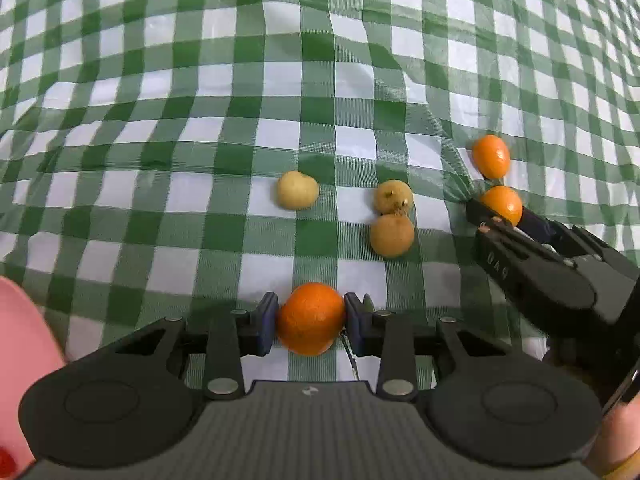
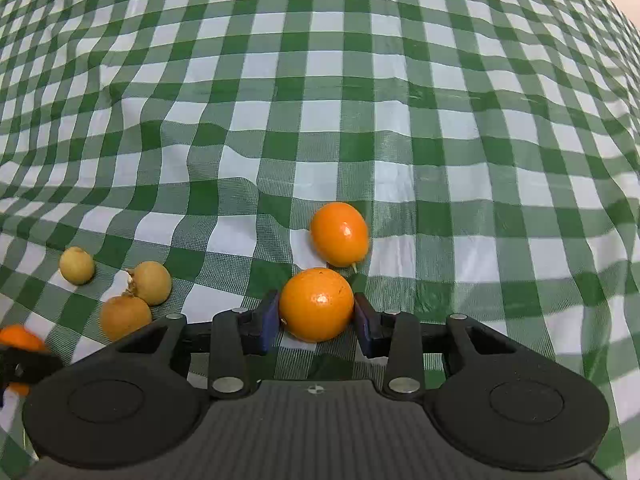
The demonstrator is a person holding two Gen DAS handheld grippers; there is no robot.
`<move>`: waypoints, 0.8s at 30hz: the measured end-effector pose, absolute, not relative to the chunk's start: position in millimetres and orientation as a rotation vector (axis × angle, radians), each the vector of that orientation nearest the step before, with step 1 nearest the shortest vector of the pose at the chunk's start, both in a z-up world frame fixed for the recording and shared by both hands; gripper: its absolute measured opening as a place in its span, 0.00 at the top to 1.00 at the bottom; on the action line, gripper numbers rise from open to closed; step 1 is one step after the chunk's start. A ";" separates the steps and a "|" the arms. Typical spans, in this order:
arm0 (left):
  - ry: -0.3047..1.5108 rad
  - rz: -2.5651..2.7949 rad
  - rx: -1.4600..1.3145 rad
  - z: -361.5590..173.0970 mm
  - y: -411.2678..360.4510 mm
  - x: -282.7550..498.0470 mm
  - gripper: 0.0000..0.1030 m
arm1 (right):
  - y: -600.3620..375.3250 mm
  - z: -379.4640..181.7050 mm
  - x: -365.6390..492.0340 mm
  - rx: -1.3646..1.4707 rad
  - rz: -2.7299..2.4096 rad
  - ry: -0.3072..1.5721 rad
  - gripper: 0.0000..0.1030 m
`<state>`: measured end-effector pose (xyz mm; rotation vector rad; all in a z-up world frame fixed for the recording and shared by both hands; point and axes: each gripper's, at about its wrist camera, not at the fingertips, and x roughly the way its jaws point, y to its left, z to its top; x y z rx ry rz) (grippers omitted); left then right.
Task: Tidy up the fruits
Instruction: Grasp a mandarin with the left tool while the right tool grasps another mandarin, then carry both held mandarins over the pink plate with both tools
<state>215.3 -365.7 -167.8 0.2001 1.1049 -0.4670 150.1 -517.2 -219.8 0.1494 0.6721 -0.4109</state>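
Observation:
My left gripper (image 1: 311, 322) is shut on an orange kumquat (image 1: 310, 318) just above the green checked cloth. My right gripper (image 2: 316, 314) is shut on a second orange kumquat (image 2: 316, 304); it also shows in the left wrist view (image 1: 502, 203) at the right. A third kumquat (image 2: 339, 234) lies on the cloth just beyond the right gripper, also in the left wrist view (image 1: 491, 156). Three yellow-brown longans lie between the grippers: a pale one (image 1: 297, 190), and two touching (image 1: 393, 196) (image 1: 392, 235).
The wrinkled green and white checked tablecloth (image 2: 360, 100) covers the whole surface. A pink plate's edge (image 1: 20, 344) shows at the left wrist view's lower left. The left gripper with its kumquat shows at the right wrist view's left edge (image 2: 18, 340).

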 end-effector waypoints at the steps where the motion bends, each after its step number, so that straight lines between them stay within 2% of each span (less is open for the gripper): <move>1: 1.088 -0.473 0.204 -162.4 -360.8 211.6 0.62 | -516.6 -213.8 144.5 0.167 -0.422 0.662 0.61; 7: 0.983 -0.515 0.233 -107.9 -317.7 167.4 0.62 | -491.9 -164.5 93.2 0.210 -0.434 0.586 0.61; 14: 0.963 -0.504 0.248 -55.6 -235.6 114.5 0.62 | -416.7 -103.7 11.8 0.253 -0.322 0.510 0.61; 24: 0.947 -0.337 0.228 -29.9 -90.1 40.0 0.62 | -258.5 -53.8 -53.3 0.300 -0.051 0.521 0.61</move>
